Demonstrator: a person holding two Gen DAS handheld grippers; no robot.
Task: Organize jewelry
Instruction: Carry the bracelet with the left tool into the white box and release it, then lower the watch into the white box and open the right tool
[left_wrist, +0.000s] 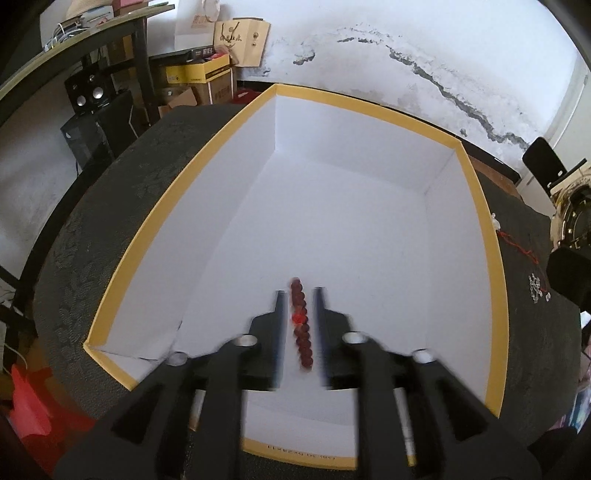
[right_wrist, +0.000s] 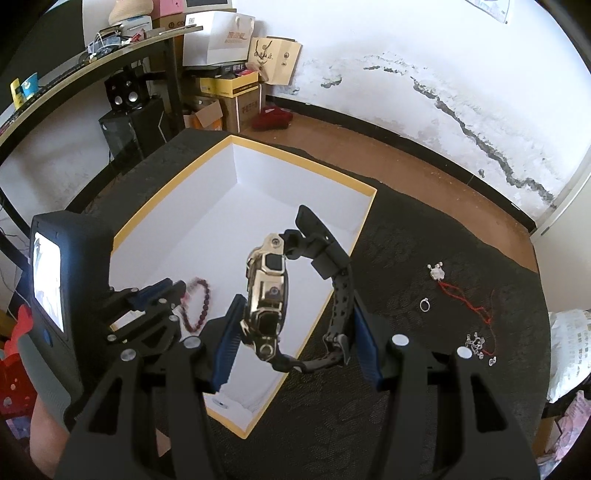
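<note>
Left tool (left_wrist: 299, 295): over the near end of the box, fingers a narrow gap apart; a bead bracelet lies between them. Gap visible on both sides of the beads, so grip not confirmed; blurred.
Bead bracelet (left_wrist: 302, 326): dark red beads, seen edge-on in the left view; in the right view (right_wrist: 197, 304) it hangs as a loop just beyond the left tool (right_wrist: 168, 291), inside the box near its left wall.
Right tool (right_wrist: 295, 332): fingers set wide, clamped on a watch; left pad against the case, right pad against the strap.
Watch (right_wrist: 267, 295): gold-and-black case on edge, black strap (right_wrist: 332, 280) curling round; held above the box's right rim.
Box (left_wrist: 493, 258): open, yellow rim, white inside; sits on the dark patterned worktop (right_wrist: 406, 387).
Right of box, on worktop: pendant on red cord (right_wrist: 437, 272), small ring (right_wrist: 424, 304), clear beaded piece (right_wrist: 478, 345), all well apart from the box.
</note>
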